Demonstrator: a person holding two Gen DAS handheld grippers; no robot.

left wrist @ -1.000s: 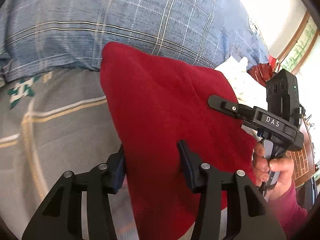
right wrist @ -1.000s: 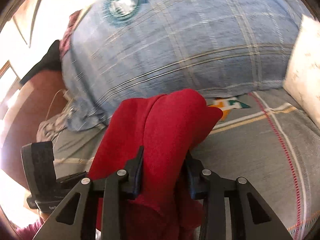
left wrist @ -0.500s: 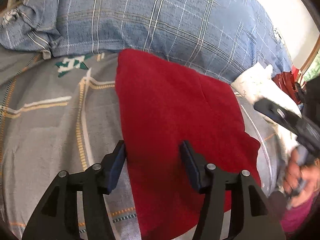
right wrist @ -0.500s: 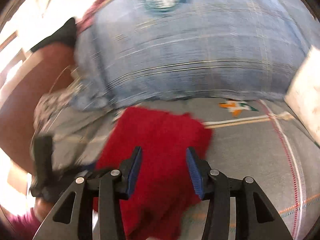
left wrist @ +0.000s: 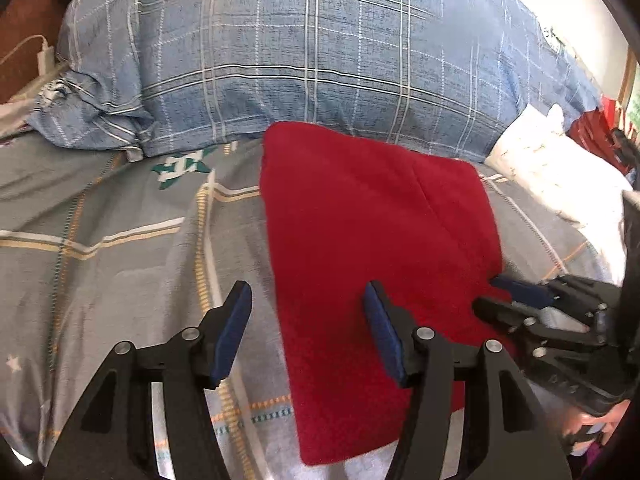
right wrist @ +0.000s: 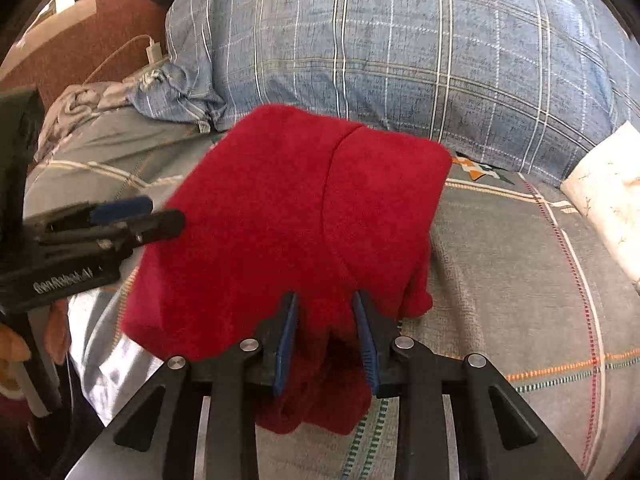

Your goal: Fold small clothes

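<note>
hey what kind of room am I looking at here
Most likely a bedroom: a red garment lies on a bed's grey patterned sheet, against a big blue plaid pillow, with a white pillow beside it.

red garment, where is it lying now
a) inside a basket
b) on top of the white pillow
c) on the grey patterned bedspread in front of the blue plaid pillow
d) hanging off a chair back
c: the red garment lies spread on the grey patterned bedspread, its far edge up against the blue plaid pillow.
</note>
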